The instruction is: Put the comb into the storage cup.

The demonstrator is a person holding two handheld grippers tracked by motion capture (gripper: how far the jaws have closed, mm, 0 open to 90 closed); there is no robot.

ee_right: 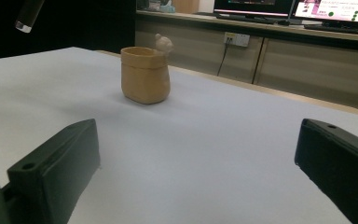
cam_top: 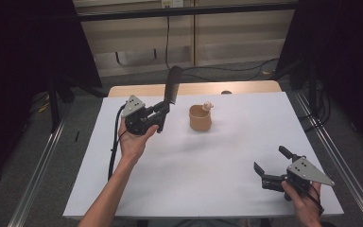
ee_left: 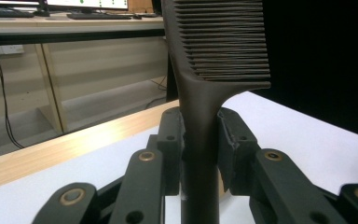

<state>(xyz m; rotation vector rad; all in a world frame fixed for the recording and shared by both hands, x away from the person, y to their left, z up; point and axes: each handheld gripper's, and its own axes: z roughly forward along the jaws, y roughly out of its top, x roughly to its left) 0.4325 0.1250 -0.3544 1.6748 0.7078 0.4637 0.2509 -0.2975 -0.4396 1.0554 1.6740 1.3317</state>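
Observation:
A dark brown comb [cam_top: 172, 86] stands upright above the table's back left, its handle clamped in my left gripper [cam_top: 163, 112]. In the left gripper view the comb [ee_left: 214, 56] rises between the two pads [ee_left: 173, 135], teeth pointing right. A tan cup [cam_top: 200, 118] with a small figure on its rim sits at the back centre, to the right of the comb. My right gripper [cam_top: 270, 159] rests open near the front right edge, with nothing between its fingers; in the right gripper view the cup [ee_right: 145, 74] stands well ahead of it.
A white sheet covers the table [cam_top: 217, 175]; a wooden strip [cam_top: 194, 88] shows along the far edge. Metal rails run down both sides on the floor. Cables and a low wooden shelf lie beyond the table.

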